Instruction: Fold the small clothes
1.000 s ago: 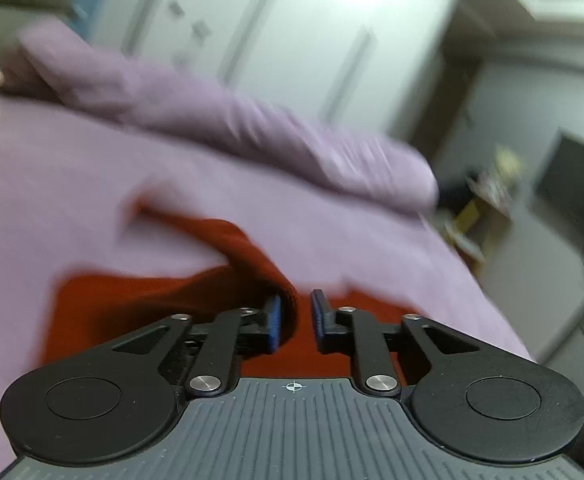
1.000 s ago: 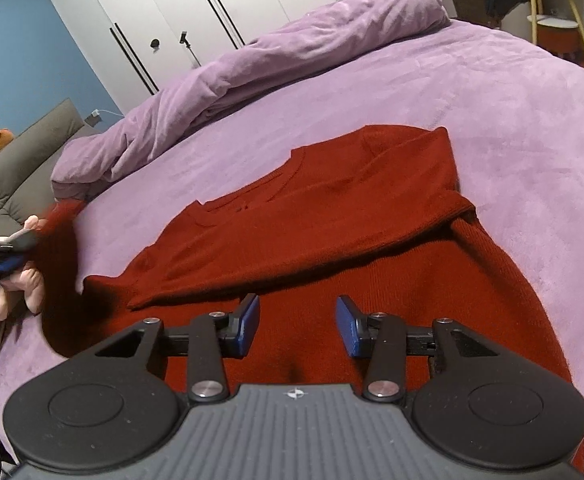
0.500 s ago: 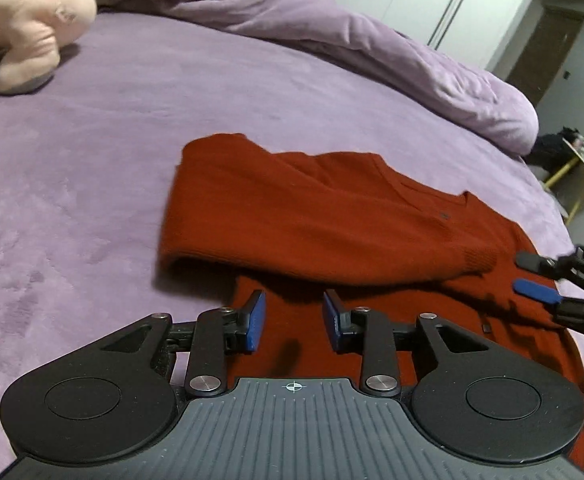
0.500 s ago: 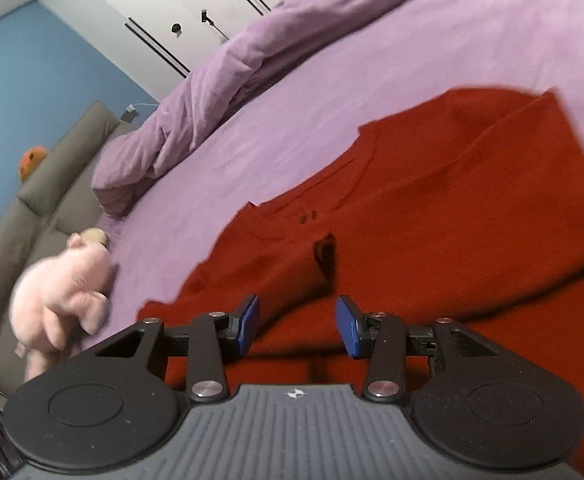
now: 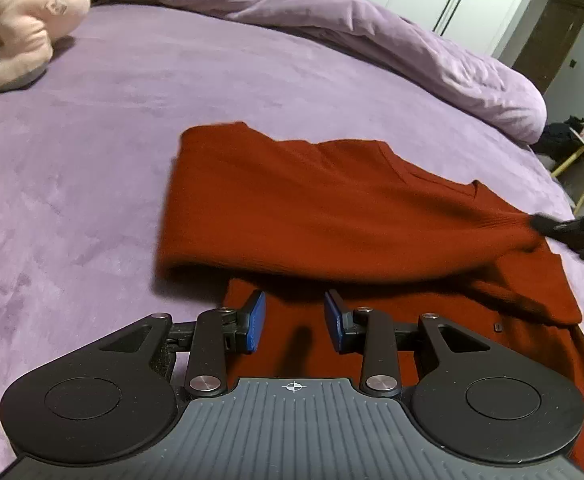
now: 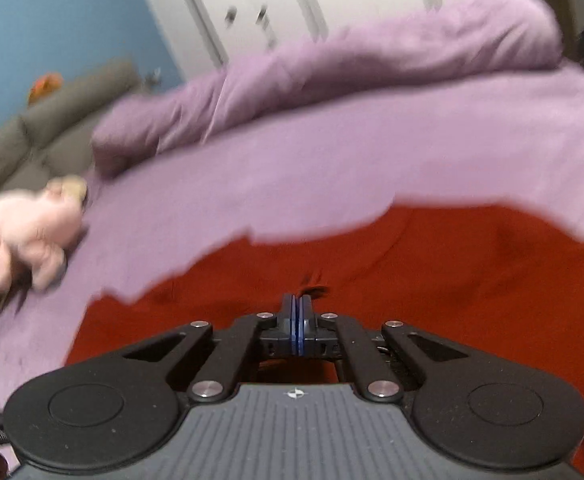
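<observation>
Sweater [image 5: 332,208] pinched by right gripper [image 6: 298,300]; left gripper [image 5: 294,316] apart (plush [image 5: 23,12], duvet [image 5: 372,28] nearby).

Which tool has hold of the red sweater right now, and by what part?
The right tool is shut on the red sweater, pinching the end of the sleeve folded across its body. The left tool is open above the sweater's lower part and holds nothing.

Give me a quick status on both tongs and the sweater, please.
Left tongs open, nothing between them, low over the hem. Right tongs just closed, pinching the red sweater. Sleeve folded across the body. Pink plush toy well clear.
</observation>
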A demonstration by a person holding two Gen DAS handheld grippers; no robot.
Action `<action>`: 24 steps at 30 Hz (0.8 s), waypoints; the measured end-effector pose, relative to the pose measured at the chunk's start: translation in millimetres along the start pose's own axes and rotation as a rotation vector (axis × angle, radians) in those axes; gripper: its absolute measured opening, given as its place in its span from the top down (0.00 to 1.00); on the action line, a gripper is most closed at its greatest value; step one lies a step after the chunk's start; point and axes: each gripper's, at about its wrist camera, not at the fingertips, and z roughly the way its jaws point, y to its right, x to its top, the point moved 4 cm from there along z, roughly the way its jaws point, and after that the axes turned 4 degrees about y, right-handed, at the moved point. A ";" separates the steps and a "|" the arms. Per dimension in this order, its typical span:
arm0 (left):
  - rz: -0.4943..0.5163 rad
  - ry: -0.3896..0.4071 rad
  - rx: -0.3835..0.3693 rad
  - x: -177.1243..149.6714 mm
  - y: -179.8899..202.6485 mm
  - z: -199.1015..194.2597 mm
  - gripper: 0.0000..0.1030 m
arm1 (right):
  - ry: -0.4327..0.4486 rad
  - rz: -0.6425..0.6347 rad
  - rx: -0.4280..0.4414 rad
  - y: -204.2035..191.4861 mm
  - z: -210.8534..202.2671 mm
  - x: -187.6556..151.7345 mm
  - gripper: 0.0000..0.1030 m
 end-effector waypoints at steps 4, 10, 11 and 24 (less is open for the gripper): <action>-0.009 -0.019 -0.012 0.8 8.6 7.5 0.64 | 0.001 -0.054 -0.251 45.8 -15.2 -1.4 1.00; 0.014 -0.038 -0.016 2.9 25.3 16.7 0.64 | -0.109 0.065 -0.173 86.2 -15.4 -20.5 0.88; 0.021 -0.041 -0.010 3.2 26.6 18.3 0.64 | -0.115 0.106 -0.145 90.8 -13.1 -21.3 0.80; 0.102 -0.095 0.038 0.6 40.2 33.8 0.62 | -0.116 -0.002 -0.137 63.8 12.9 -24.6 0.96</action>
